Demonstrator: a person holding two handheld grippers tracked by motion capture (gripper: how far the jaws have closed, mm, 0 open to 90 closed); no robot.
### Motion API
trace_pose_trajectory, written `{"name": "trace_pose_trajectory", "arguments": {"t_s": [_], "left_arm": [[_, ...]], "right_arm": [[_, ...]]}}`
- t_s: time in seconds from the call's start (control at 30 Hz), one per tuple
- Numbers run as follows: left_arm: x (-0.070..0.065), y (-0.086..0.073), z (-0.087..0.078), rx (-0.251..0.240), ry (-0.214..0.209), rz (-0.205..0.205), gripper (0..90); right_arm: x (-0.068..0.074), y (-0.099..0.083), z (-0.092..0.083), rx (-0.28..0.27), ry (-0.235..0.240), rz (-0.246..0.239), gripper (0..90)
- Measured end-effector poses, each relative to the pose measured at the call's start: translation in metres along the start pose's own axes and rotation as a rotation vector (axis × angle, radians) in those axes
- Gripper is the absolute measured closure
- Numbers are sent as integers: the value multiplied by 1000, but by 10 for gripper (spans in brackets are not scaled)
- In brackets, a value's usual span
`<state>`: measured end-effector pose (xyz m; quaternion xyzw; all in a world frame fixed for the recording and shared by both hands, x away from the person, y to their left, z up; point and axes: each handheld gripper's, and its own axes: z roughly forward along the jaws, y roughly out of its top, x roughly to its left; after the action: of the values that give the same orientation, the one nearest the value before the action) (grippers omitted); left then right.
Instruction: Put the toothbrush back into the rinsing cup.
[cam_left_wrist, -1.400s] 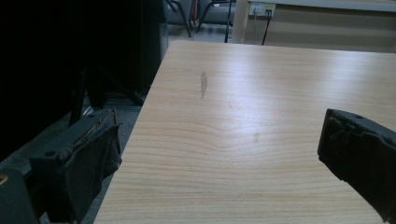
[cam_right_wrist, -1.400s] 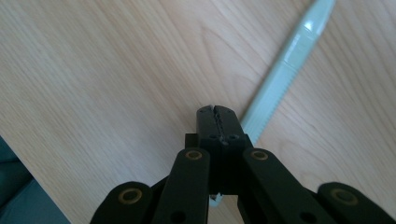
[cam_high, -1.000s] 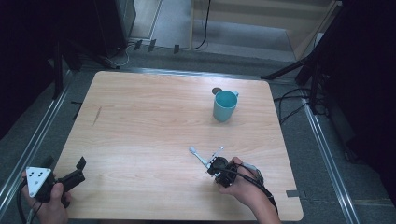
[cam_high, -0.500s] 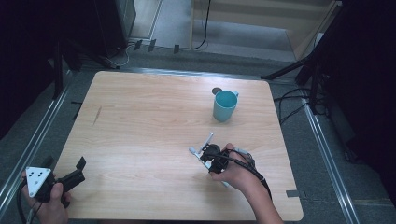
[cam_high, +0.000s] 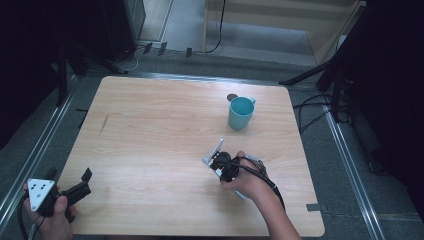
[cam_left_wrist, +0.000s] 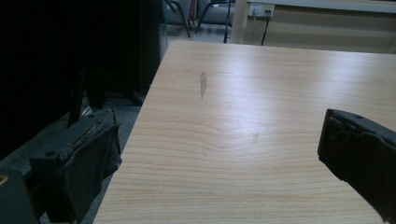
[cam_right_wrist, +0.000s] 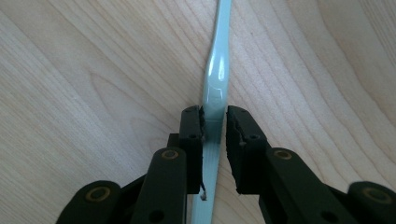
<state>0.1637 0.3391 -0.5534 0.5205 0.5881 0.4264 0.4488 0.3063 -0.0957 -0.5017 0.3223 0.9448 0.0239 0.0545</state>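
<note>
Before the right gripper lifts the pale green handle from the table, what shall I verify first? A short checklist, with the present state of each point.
1. Pale green handle sits between the right gripper jaws: ok.
2. Pads press firmly on it: cannot tell; the jaws have just been closing.
3. Teal cup stands upright, apart from the handle: ok.
4. Left gripper is open, holds nothing, far to the side: ok.

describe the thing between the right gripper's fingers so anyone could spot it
On the wooden table, look nearer the person than the teal cup. A thin pale blue-green handle lies flat on the wood between the right gripper fingers: long, slim and glossy.
</note>
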Motion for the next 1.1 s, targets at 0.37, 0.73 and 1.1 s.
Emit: {"name": "trace_pose_trajectory", "arguments": {"t_s": [0.37,0.73,1.1], "left_arm": [[0,0,0,-1,-1,0,0],[0,0,0,0,0,0,0],[0,0,0,-1,-1,0,0]], "right_arm": [[3,4,5,17,3,-17,798],[-9,2,-14,-107,-4,63,800],[-26,-5,-38,-413,-55,221,800]]}}
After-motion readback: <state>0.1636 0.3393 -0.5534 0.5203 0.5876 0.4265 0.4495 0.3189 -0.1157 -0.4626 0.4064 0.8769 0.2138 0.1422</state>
